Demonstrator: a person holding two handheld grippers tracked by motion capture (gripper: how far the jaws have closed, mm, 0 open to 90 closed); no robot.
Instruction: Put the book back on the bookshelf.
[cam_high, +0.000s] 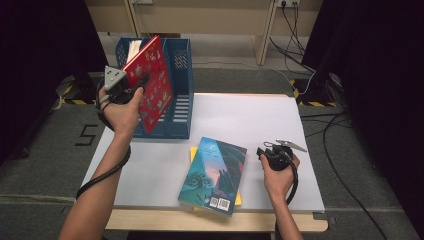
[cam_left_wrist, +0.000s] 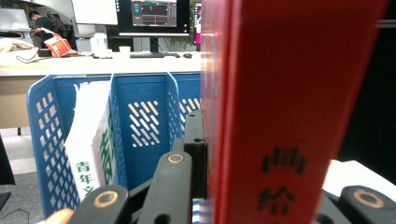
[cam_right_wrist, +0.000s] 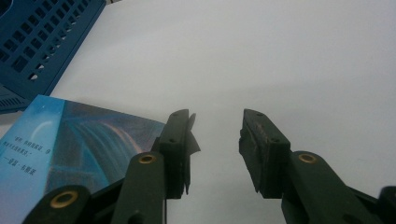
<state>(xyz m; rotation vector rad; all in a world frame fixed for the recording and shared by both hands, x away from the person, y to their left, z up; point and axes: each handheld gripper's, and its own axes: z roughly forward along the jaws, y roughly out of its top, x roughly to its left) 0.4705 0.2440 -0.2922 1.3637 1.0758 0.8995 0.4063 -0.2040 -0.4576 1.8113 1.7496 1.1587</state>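
Red book (cam_left_wrist: 289, 116), black characters on spine, patterned cover

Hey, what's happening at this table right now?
A person is filing books into a blue plastic file rack. The left gripper is shut on a red hardcover book, held tilted above the rack. A white book with green lettering already stands in one compartment. The right gripper rests open above the white table, beside a teal illustrated book lying on a yellow one.
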